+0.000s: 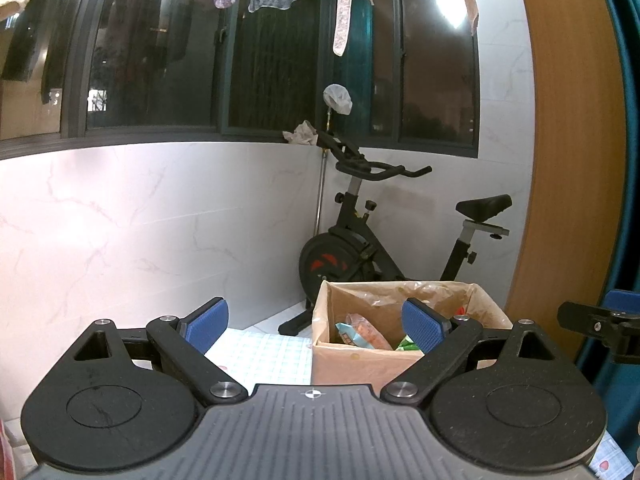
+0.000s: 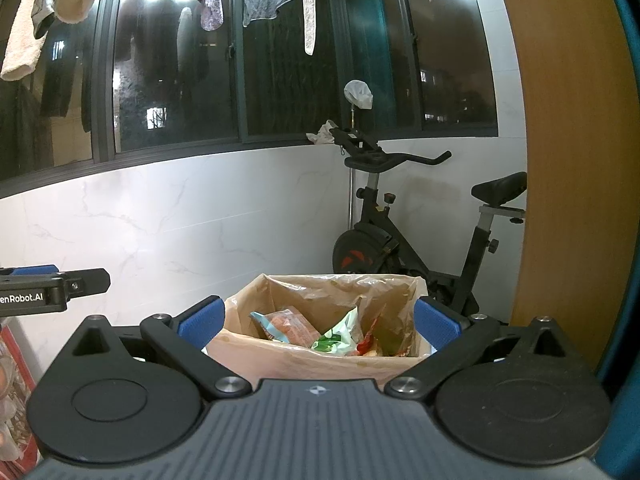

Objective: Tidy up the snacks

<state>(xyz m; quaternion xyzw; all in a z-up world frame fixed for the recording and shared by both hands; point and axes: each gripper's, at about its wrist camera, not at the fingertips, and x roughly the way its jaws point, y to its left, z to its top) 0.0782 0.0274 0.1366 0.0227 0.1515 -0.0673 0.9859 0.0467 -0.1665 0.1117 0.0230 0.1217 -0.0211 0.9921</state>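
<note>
A cardboard box (image 2: 304, 354) lined with clear plastic stands on the table and holds several snack packets: an orange one (image 2: 288, 326), a green-and-white one (image 2: 336, 338) and a red one (image 2: 368, 342). My right gripper (image 2: 318, 322) hangs open just in front of the box, nothing between its blue pads. In the left wrist view the same box (image 1: 360, 362) sits ahead to the right with packets (image 1: 362, 330) inside. My left gripper (image 1: 316, 326) is open and empty, to the left of the box. The right gripper's tip (image 1: 596, 320) shows at the right edge.
A checked tablecloth (image 1: 264, 354) covers the table. An exercise bike (image 1: 372, 248) stands behind the box against the white tiled wall. A wooden panel (image 2: 568, 160) rises at the right. Laundry hangs over dark windows. A red package (image 2: 14, 392) lies at the left edge.
</note>
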